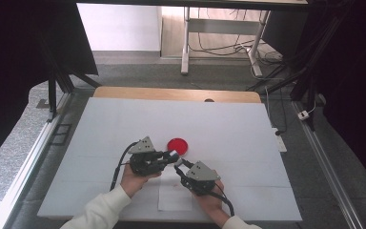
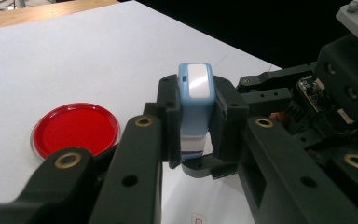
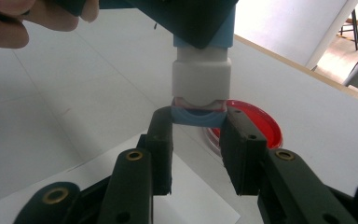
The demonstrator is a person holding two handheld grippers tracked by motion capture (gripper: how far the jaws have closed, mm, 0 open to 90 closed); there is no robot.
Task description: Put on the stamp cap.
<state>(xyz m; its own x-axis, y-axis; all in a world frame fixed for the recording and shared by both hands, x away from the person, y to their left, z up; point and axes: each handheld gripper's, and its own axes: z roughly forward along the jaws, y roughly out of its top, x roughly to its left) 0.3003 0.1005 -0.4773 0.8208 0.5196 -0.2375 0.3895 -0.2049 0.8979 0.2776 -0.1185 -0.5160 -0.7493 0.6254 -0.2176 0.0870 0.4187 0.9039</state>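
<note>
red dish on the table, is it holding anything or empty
Empty as far as shows: the red dish lies flat on the white table, its inside one even red, nothing in it.

Lab: curtained white table [image 1: 124,119], cabled desk legs [image 1: 186,43] behind.

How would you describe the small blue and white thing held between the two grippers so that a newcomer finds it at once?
Start at the white table and find the flat round red dish near its middle. Just in front of the dish, the left gripper and right gripper meet, each clamped on one end of a small light-blue and white plastic block. It alone is lifted off the table.
</note>
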